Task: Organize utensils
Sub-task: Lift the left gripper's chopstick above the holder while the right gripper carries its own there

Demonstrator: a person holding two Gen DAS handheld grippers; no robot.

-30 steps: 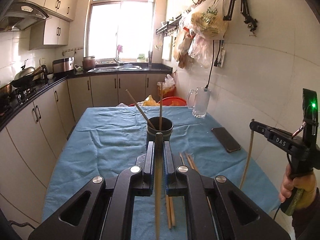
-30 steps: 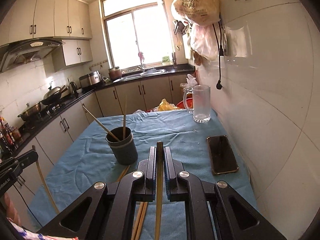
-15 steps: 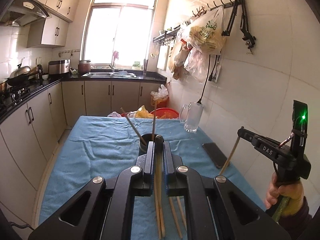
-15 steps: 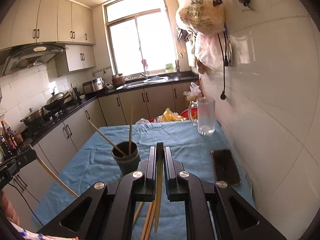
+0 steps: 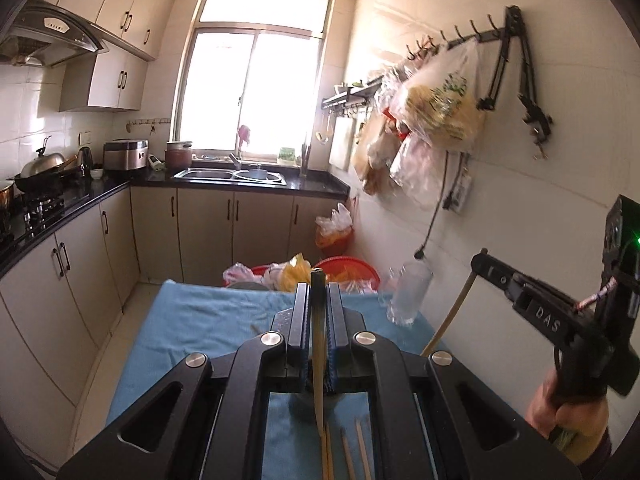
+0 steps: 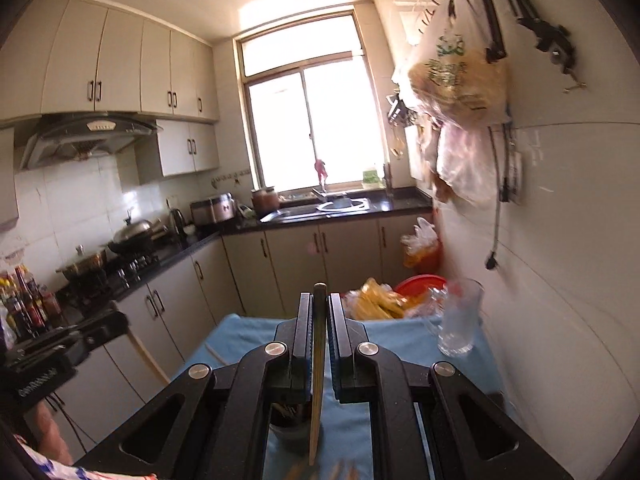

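Note:
My left gripper [image 5: 319,292] is shut on a wooden chopstick [image 5: 318,376] that hangs down between its jaws over the blue tablecloth [image 5: 208,324]. My right gripper [image 6: 319,300] is shut on another chopstick [image 6: 317,392]; its lower end hangs over the dark utensil cup [image 6: 288,424], seen under the gripper body. The right gripper also shows in the left wrist view [image 5: 480,258], with its chopstick [image 5: 448,324] slanting down. Several loose chopsticks [image 5: 352,452] lie on the cloth below the left gripper. The cup is hidden in the left wrist view.
A clear glass jug [image 6: 458,320] stands at the table's far right by the tiled wall. Red basins and plastic bags [image 5: 340,270] sit beyond the far edge. Cabinets and a stove [image 6: 120,268] run along the left. Bags [image 5: 436,108] hang on the wall.
Both grippers have risen and tilted upward with their chopsticks. The cup has dropped out of the left wrist view and sits under the right gripper.

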